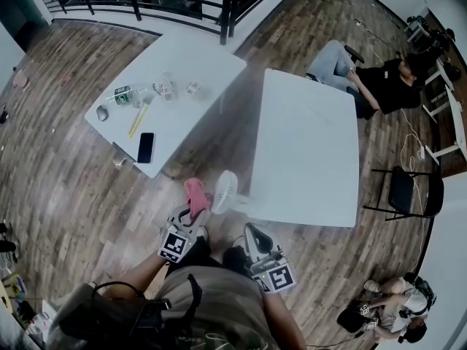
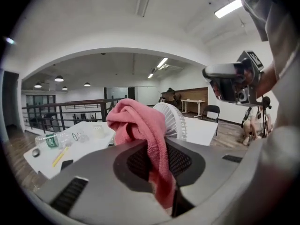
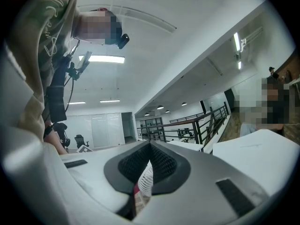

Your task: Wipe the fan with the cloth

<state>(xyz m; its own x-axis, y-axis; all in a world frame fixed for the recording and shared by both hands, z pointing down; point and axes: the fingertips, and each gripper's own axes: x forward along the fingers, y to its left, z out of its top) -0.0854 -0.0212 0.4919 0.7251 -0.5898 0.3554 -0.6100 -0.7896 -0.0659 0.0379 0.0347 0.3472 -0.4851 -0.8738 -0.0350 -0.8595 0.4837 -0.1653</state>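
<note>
The left gripper (image 1: 193,214), jaws clamped on the pink cloth (image 1: 195,194), holds it beside the fan (image 1: 224,191) at the table (image 1: 306,152) corner, the right gripper (image 1: 253,230) closed and empty; the wipe likely starts next: press cloth to grille.

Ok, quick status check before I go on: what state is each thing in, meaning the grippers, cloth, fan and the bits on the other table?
left gripper: shut on the cloth.
cloth: bunched, held up beside the fan; contact unclear.
right gripper: shut, empty.
fan: upright at the table corner; can't tell if it is spinning.
bottle: lying on its side.
phone: lying flat, screen dark.
</note>
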